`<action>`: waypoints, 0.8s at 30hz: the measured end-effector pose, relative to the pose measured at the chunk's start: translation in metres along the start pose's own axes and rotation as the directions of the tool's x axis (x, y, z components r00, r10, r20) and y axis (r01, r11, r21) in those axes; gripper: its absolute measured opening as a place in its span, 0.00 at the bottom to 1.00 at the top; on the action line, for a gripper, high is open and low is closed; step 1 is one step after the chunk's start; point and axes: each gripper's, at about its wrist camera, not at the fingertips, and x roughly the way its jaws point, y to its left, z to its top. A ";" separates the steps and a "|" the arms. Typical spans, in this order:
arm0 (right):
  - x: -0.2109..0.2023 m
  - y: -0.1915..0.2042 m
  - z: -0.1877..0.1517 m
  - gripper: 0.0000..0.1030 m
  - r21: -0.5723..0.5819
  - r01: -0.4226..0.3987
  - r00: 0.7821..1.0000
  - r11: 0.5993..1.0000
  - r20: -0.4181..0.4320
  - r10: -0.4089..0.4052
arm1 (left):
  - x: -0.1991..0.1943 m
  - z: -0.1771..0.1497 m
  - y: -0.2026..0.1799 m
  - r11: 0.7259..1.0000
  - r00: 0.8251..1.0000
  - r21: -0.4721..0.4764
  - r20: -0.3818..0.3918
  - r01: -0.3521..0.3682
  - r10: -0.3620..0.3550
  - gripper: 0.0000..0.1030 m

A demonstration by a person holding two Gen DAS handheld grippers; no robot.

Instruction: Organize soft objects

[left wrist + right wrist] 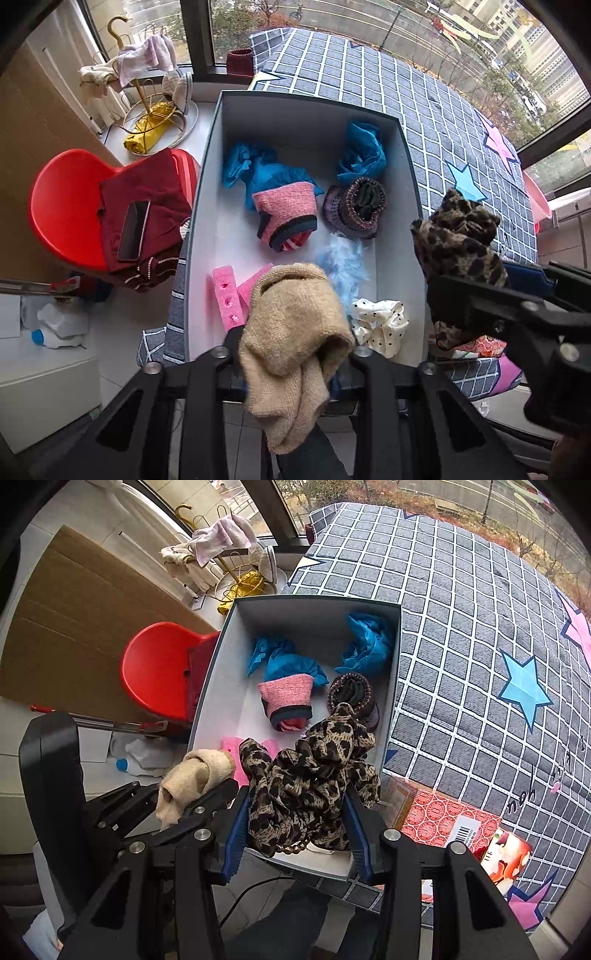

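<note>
Both grippers hold soft items above the near end of the grey box (214,155).

The left gripper (291,354) is clamped on a beige knit sock (295,325), a thick ribbed bundle bulging up between its fingers and drooping below them, over the box's near-left corner. The right gripper (297,823) pinches a leopard-print scarf (314,775), thin and crumpled, bunched between its blue-padded fingers (236,834) over the box's near-right part. Inside the box, toward its far wall, lie two crinkled blue cloths (362,155); in the middle, a pink knit sock (286,212) beside a dark purple knitted roll (354,210). Nearer the grippers are a pink foam block (227,295) with holes, pale blue feathery fluff (345,266) and a white dotted scrunchie (380,321). The box rests on a grey checked blanket (461,627); left of the box stands a red chair (66,206).
</note>
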 end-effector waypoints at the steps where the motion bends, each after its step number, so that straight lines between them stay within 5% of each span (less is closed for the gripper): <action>1: 0.001 0.000 0.000 0.48 -0.001 -0.002 1.000 1.000 -0.002 0.002 | 0.000 0.000 0.001 1.000 1.000 -0.003 0.001 0.000 0.000 0.49; 4: 0.003 0.001 0.001 0.48 -0.004 -0.009 1.000 1.000 -0.006 0.009 | 0.003 0.001 0.003 1.000 1.000 -0.010 -0.016 -0.020 0.020 0.69; 8: 0.001 0.002 0.001 0.52 -0.004 -0.018 1.000 1.000 0.002 0.018 | 0.015 0.004 0.006 0.989 0.986 -0.011 -0.082 -0.148 0.147 0.77; 9: 0.000 0.002 0.001 0.58 -0.004 -0.018 1.000 1.000 0.006 0.018 | 0.017 0.005 0.007 0.985 0.981 -0.013 -0.094 -0.173 0.171 0.77; 11: -0.005 0.001 0.002 0.95 -0.001 -0.014 1.000 1.000 0.025 0.014 | 0.020 0.006 0.013 0.983 0.978 -0.043 -0.119 -0.176 0.170 0.77; 15: -0.014 0.000 0.001 0.96 -0.003 -0.006 0.998 1.000 0.058 0.006 | 0.029 0.005 0.024 0.992 0.986 -0.119 -0.168 -0.043 0.023 0.77; 24: -0.019 -0.008 -0.002 0.96 0.025 -0.001 0.998 1.000 0.059 -0.001 | 0.022 0.004 0.020 0.991 0.991 -0.117 -0.128 -0.059 0.043 0.77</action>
